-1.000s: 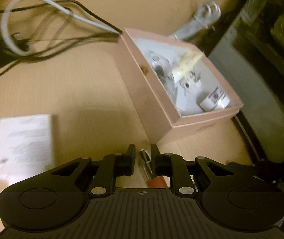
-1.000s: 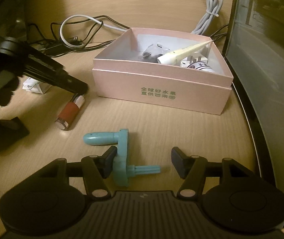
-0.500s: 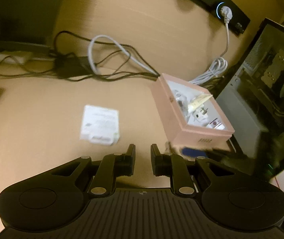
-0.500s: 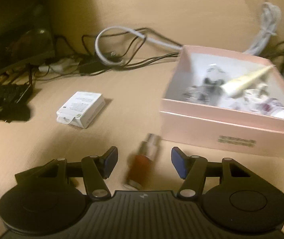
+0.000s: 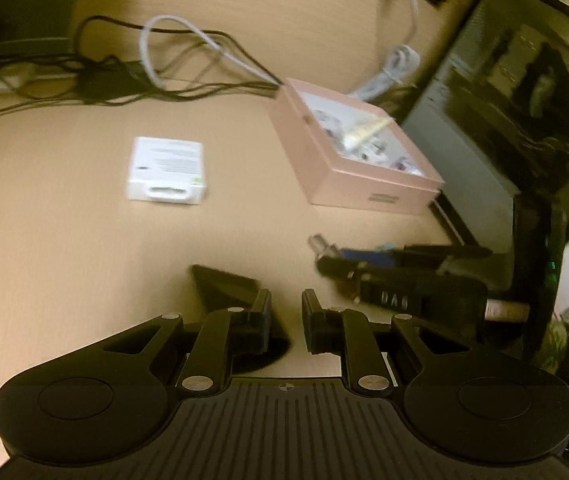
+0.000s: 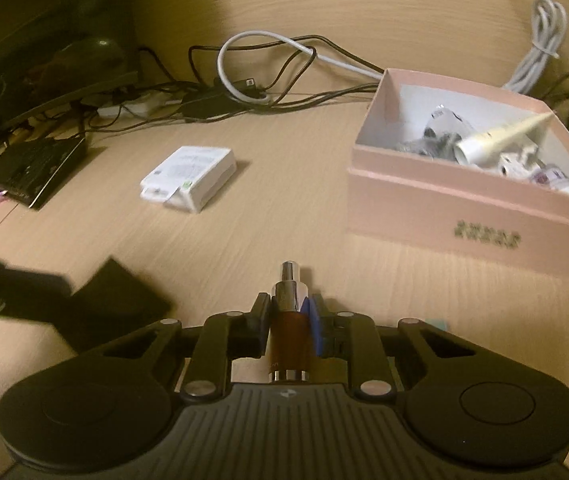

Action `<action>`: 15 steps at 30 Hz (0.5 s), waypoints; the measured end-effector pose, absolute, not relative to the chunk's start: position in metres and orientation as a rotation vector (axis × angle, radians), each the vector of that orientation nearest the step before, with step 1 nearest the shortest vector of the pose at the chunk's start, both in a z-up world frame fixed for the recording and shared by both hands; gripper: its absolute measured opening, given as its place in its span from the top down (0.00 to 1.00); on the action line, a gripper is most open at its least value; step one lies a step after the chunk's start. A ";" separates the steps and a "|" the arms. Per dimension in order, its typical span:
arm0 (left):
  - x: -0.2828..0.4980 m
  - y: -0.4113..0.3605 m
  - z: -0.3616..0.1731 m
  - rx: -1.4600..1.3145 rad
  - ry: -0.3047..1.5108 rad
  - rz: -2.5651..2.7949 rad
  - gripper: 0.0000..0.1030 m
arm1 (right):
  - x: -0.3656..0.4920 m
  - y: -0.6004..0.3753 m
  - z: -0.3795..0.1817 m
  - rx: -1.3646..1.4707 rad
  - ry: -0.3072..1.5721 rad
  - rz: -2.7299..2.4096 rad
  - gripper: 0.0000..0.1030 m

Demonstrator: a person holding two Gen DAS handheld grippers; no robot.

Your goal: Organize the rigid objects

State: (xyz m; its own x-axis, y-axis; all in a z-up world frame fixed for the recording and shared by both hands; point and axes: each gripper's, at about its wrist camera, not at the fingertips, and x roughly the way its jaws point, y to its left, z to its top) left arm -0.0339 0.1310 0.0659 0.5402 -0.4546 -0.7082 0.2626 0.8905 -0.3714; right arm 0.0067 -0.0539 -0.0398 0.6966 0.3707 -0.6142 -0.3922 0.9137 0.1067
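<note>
- Right gripper [image 6: 289, 322]: its jaws are closed on a small bottle [image 6: 289, 336], gripping the brown body from both sides.
- Bottle: the silver neck and nozzle point forward, away from the camera, and project past the fingertips. The silver base sits near the gripper body. In the left wrist view the bottle [image 5: 326, 248] appears blurred, with its silver tip at the front of the right gripper [image 5: 368, 266].
- Left gripper [image 5: 286, 312]: the jaws stand narrow, a small gap between them, with nothing held. It hangs over the desk [image 5: 64, 240], above a black wedge [image 5: 224, 286] lying on the surface.
- Box [image 6: 472, 204]: pink, open at the top, on the desk ahead and to the right of the held bottle, apart from it. Green print marks its front wall.
- Box contents: a cream tapered tube [image 6: 504, 138] rests slanted across several small white and grey items. These items are too blurred to identify.
- White pack [image 6: 188, 178]: lies flat on the desk, left of the box and well apart from it. In the left wrist view the pack [image 5: 166, 170] lies ahead and to the left of the jaws.
- Cables [image 6: 264, 64]: black and white leads lie tangled along the rear of the desk, behind the pack and box.
- Teal part [image 6: 438, 325]: only a small corner shows beside the right gripper's right finger.
- Black wedge, right wrist view [image 6: 118, 302]: lies on the desk to the left of the right gripper.
</note>
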 end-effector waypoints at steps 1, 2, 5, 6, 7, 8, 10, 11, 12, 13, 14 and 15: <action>-0.033 0.126 0.066 -0.227 0.905 -0.450 0.82 | 0.001 -0.056 -0.040 -0.036 0.677 0.428 0.80; -0.033 0.122 0.066 -0.224 0.905 -0.467 0.82 | -0.005 -0.057 -0.041 -0.044 0.676 0.428 0.80; -0.029 0.105 0.066 -0.219 0.911 -0.530 0.82 | -0.016 -0.063 -0.042 -0.058 0.669 0.426 0.80; -0.028 0.100 0.066 -0.213 0.913 -0.543 0.82 | -0.019 -0.066 -0.041 -0.054 0.665 0.424 0.80; -0.026 0.094 0.065 -0.206 0.916 -0.555 0.82 | -0.024 -0.070 -0.038 -0.047 0.652 0.418 0.79; -0.024 0.089 0.064 -0.202 0.921 -0.562 0.82 | -0.029 -0.076 -0.033 -0.043 0.633 0.411 0.77; -0.019 0.077 0.058 -0.207 0.942 -0.578 0.82 | -0.040 -0.090 -0.024 -0.041 0.589 0.380 0.58; -0.015 0.070 0.056 -0.211 0.951 -0.580 0.82 | -0.046 -0.097 -0.021 -0.043 0.570 0.358 0.53; -0.012 0.065 0.053 -0.215 0.957 -0.580 0.82 | -0.051 -0.103 -0.018 -0.048 0.555 0.335 0.46; -0.008 0.058 0.051 -0.218 0.962 -0.577 0.82 | -0.056 -0.110 -0.016 -0.052 0.543 0.309 0.46; -0.004 0.052 0.048 -0.218 0.970 -0.574 0.82 | -0.060 -0.118 -0.016 -0.056 0.540 0.281 0.46; 0.000 0.043 0.044 -0.211 0.979 -0.574 0.82 | -0.063 -0.125 -0.017 -0.056 0.543 0.257 0.46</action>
